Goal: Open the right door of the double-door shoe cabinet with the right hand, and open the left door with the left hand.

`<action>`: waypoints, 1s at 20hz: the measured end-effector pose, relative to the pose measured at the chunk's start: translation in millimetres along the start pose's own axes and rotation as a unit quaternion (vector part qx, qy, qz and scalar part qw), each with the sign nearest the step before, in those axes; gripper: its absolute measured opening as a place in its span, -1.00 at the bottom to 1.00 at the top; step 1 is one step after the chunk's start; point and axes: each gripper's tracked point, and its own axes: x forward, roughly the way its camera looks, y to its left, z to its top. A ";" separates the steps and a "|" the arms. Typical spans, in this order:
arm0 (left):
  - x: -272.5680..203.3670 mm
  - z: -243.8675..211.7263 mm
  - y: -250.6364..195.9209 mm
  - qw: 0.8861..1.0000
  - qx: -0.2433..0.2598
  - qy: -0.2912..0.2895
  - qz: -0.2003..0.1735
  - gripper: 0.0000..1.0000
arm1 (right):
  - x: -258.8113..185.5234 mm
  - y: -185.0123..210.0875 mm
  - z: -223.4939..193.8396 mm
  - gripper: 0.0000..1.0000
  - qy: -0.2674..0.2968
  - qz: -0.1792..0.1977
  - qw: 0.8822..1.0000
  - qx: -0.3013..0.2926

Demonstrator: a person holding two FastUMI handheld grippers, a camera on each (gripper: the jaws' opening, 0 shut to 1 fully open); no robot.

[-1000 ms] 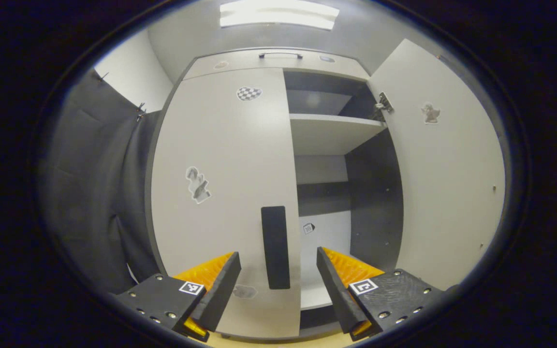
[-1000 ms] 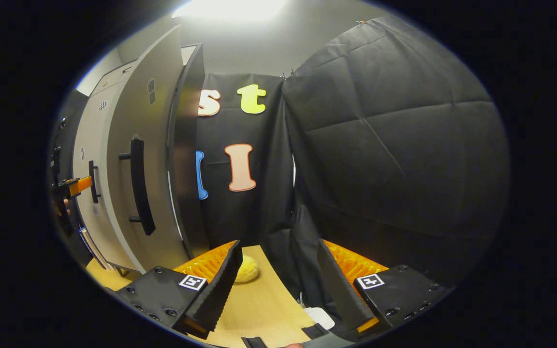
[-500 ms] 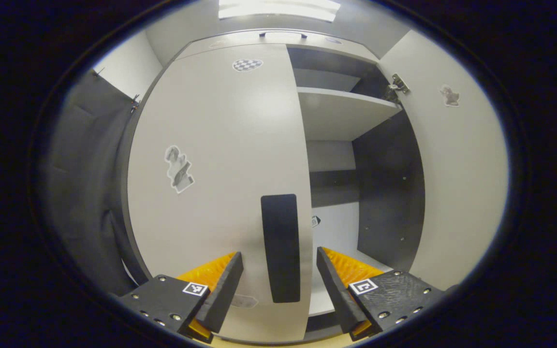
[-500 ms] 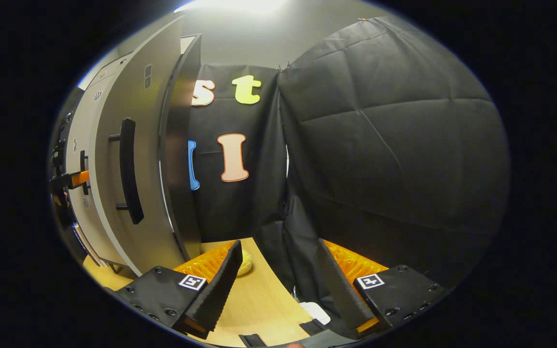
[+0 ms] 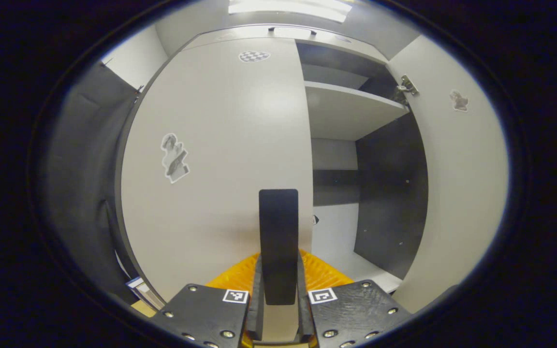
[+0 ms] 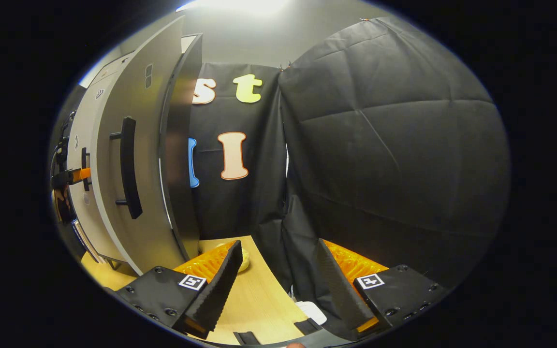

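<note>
The left gripper (image 5: 278, 316) is clamping the flat black bar handle (image 5: 278, 241) on the closed pale grey left door (image 5: 211, 159); beside that handle, the right door (image 5: 452, 193) is standing open. The right gripper (image 6: 278, 285) is idling with jaws spread. Risk: 2 fingers sliding off if pulling skews.

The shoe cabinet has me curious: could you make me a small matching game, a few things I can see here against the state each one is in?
Things:
1. pale grey left door
2. pale grey right door
3. left gripper
4. right gripper

States:
A. swung wide open
B. shut on the left door's black bar handle
C. closed against the cabinet
D. open, holding nothing, above the wooden floor

Pairs: 1-C, 2-A, 3-B, 4-D
</note>
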 end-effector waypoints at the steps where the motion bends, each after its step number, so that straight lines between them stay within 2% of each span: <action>1: -0.7 -1.7 0.0 1.000 -0.002 0.002 -0.003 -0.44 | -0.8 -1.1 0.7 0.94 0.000 0.001 1.000 0.000; 2: -2.9 -3.0 0.3 1.000 -0.003 0.007 -0.006 -0.49 | -2.1 -1.8 1.3 0.86 -0.001 0.003 1.000 0.000; 5: -7.5 -2.9 1.7 1.000 -0.011 0.013 -0.004 -0.59 | -4.4 -3.3 5.2 0.86 -0.006 0.012 1.000 -0.003; 6: -8.1 -3.7 2.1 1.000 -0.014 0.015 -0.003 -0.68 | -6.2 -3.7 6.1 0.94 -0.008 0.015 1.000 -0.006; 12: -15.3 -5.5 8.0 0.999 -0.023 0.027 0.000 -0.66 | -22.5 -7.9 12.3 1.00 -0.019 0.041 0.999 -0.004; 13: -15.4 -4.1 9.9 0.999 -0.025 0.027 0.004 -0.65 | -24.1 -8.7 14.1 0.94 -0.021 0.046 0.999 -0.003; 18: -19.0 -4.8 15.0 0.999 -0.029 0.036 0.019 -0.68 | -32.0 -7.1 14.2 0.94 -0.025 0.078 0.997 0.000; 20: -19.3 -2.9 16.1 0.999 -0.032 0.034 0.024 -0.65 | -36.8 -6.5 13.7 0.86 -0.024 0.089 0.996 -0.001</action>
